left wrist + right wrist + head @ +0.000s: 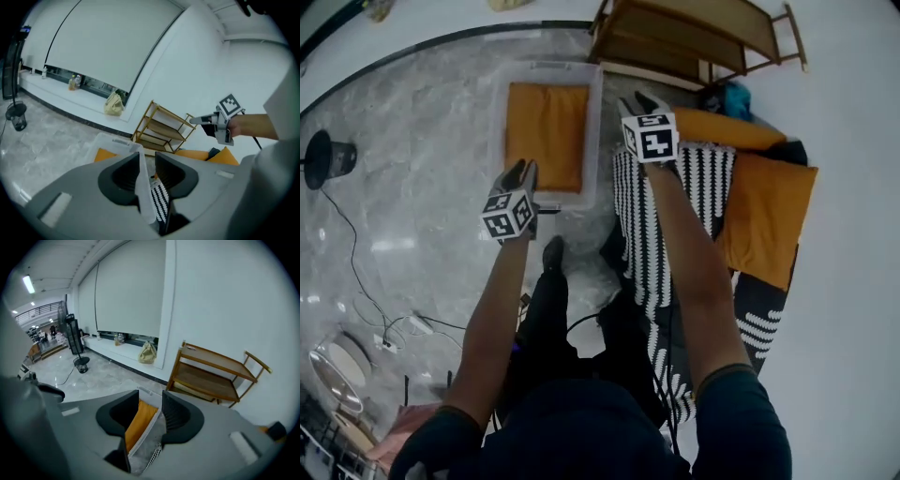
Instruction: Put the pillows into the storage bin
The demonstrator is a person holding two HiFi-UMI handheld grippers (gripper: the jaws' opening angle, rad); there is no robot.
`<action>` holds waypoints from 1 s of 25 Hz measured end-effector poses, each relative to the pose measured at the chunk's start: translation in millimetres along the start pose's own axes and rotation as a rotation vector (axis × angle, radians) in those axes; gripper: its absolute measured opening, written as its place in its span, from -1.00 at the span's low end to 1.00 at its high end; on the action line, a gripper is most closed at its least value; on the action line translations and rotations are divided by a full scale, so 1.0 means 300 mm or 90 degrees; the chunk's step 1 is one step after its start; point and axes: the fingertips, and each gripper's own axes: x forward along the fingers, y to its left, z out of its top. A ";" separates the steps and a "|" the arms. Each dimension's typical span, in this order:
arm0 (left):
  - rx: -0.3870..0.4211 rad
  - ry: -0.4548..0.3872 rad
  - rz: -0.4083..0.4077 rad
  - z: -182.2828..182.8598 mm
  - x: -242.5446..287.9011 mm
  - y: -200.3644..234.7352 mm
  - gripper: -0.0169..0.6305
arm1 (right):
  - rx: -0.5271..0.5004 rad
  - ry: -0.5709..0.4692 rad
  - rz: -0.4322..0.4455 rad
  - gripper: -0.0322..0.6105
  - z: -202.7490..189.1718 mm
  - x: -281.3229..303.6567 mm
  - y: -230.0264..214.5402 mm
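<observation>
Three orange pillows [547,131] [727,128] [766,216]; one storage bin [551,70]; one wooden shelf [694,33]; two hand-held grippers [523,169] [637,101].

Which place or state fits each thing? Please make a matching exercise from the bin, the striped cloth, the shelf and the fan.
Things:
1. bin
2. striped cloth
3. shelf
4. fan

Places or states, as the head view shows them:
A. stands on the floor at the far left
B. stands by the white wall, at the top
C. holds an orange pillow
D. lies on the floor just right of the bin

Right pairs: 1-C, 2-D, 3-B, 4-A
</observation>
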 end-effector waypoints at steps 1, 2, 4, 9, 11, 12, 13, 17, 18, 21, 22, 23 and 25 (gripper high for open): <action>0.018 -0.007 -0.010 0.039 0.011 -0.032 -0.64 | 0.025 -0.006 -0.012 -0.47 -0.029 -0.047 -0.038; 0.037 -0.014 -0.020 0.074 0.023 -0.068 -0.64 | 0.047 -0.012 -0.023 -0.47 -0.057 -0.092 -0.076; 0.072 -0.025 -0.034 0.122 0.047 -0.155 -0.64 | 0.083 -0.029 -0.040 -0.47 -0.101 -0.183 -0.156; 0.153 -0.029 -0.076 0.158 0.128 -0.427 -0.64 | 0.163 -0.084 -0.092 -0.47 -0.221 -0.431 -0.389; 0.189 -0.022 -0.101 0.166 0.168 -0.540 -0.64 | 0.202 -0.099 -0.123 -0.47 -0.288 -0.536 -0.483; 0.203 -0.020 -0.110 0.169 0.184 -0.594 -0.64 | 0.217 -0.105 -0.135 -0.47 -0.319 -0.585 -0.525; 0.216 -0.019 -0.118 0.171 0.198 -0.648 -0.64 | 0.229 -0.110 -0.146 -0.47 -0.349 -0.632 -0.565; 0.263 -0.017 -0.155 0.165 0.252 -0.874 -0.64 | 0.277 -0.125 -0.188 -0.47 -0.491 -0.817 -0.710; 0.277 -0.016 -0.166 0.162 0.267 -0.935 -0.64 | 0.291 -0.130 -0.200 -0.47 -0.529 -0.863 -0.744; 0.324 -0.014 -0.201 0.142 0.313 -1.124 -0.64 | 0.332 -0.148 -0.240 -0.46 -0.644 -1.010 -0.840; 0.341 -0.013 -0.213 0.131 0.328 -1.187 -0.64 | 0.348 -0.156 -0.253 -0.46 -0.687 -1.060 -0.871; 0.358 -0.010 -0.224 0.117 0.346 -1.251 -0.64 | 0.366 -0.163 -0.265 -0.46 -0.735 -1.110 -0.902; 0.389 -0.001 -0.248 0.075 0.389 -1.380 -0.64 | 0.405 -0.176 -0.291 -0.45 -0.844 -1.209 -0.966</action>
